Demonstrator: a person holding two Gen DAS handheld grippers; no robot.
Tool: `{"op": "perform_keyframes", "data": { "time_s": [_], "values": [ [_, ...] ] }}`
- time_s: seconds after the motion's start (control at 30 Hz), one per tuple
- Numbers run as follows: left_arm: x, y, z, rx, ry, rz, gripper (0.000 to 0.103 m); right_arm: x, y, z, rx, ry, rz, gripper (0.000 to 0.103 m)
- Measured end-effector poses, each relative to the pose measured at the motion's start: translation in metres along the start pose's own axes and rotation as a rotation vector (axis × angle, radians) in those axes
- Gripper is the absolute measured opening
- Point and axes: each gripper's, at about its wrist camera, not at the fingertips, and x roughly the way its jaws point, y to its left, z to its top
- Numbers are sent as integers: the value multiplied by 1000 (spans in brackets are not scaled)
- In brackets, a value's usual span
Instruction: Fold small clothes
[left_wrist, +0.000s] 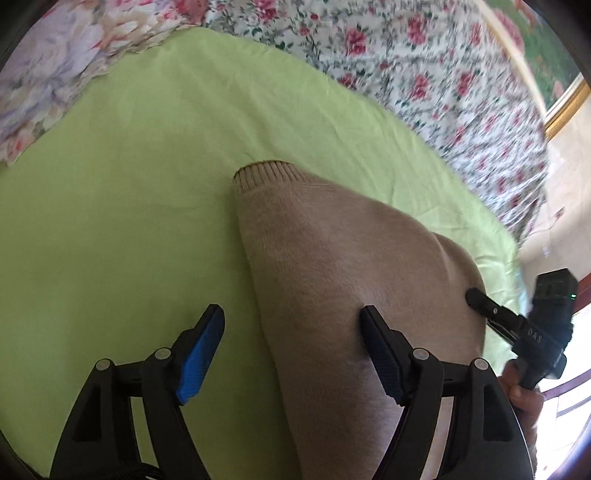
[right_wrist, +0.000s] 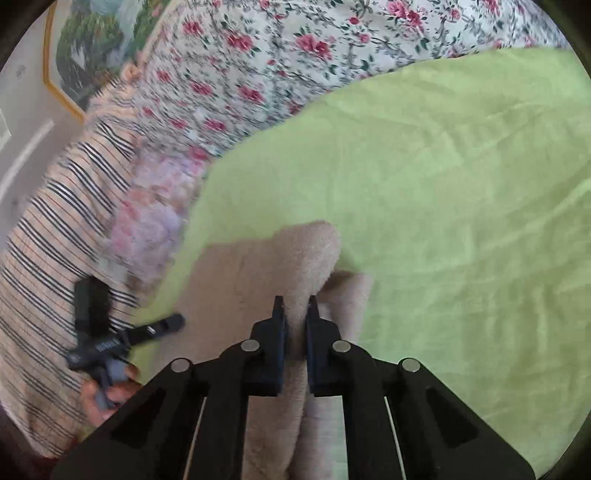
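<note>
A tan knitted sweater (left_wrist: 332, 258) lies on a lime-green sheet (left_wrist: 129, 221) spread over a bed with a floral cover (left_wrist: 424, 74), its ribbed hem toward the sheet's far edge. The left gripper (left_wrist: 291, 314) stands wide apart, one finger over bare sheet, the other over the knit, nothing between the pads. The right gripper (right_wrist: 295, 306) is clamped on a raised fold of the sweater, probably near its side edge, though blur obscures that. A striped cloth (right_wrist: 55, 240) lies beyond the sheet's left edge.
</note>
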Motion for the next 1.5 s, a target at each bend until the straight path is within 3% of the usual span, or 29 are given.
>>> {"op": "perform_keyframes", "data": {
  "time_s": [0.1,0.27,0.37,0.53,0.67,0.8,0.97,1.07,1.1,1.13,1.17,1.2,1.27,1.37,1.5],
  "values": [
    [20,-9,8,62,6,98,77,24,-8,-3,-1,52,-40,9],
    [9,-11,5,83,-1,111,76,11,-6,-3,29,39,0,15],
    [-19,-10,-11,72,-25,67,75,-6,4,-13,18,26,-1,23],
    [-73,-25,-66,138,-85,34,75,-42,19,-46,4,2,43,27],
    [-108,-38,-128,218,-110,-15,75,-69,27,-85,-14,5,75,31],
    [-122,-49,-187,284,-110,-1,76,-84,31,-122,-32,15,81,50],
    [-102,-60,-220,314,-90,62,76,-76,28,-148,-19,53,76,50],
    [-86,-60,-220,304,-100,127,76,-73,30,-152,-22,44,94,50],
    [-81,-60,-220,304,-101,152,76,-71,32,-152,-27,42,98,48],
    [-77,-59,-220,291,-106,181,75,-69,34,-153,-37,42,96,32],
    [-74,-58,-218,284,-105,196,67,-68,34,-153,-45,55,89,20],
    [-73,-56,-218,268,-107,226,49,-69,34,-151,-45,58,90,6],
    [-80,-49,-215,196,-133,222,31,-88,38,-145,-73,2,124,6],
    [-92,-42,-212,107,-163,221,24,-103,44,-141,-157,-12,91,5],
    [-76,-47,-214,111,-101,249,13,-69,40,-153,-275,113,-97,5]
  ]
}}
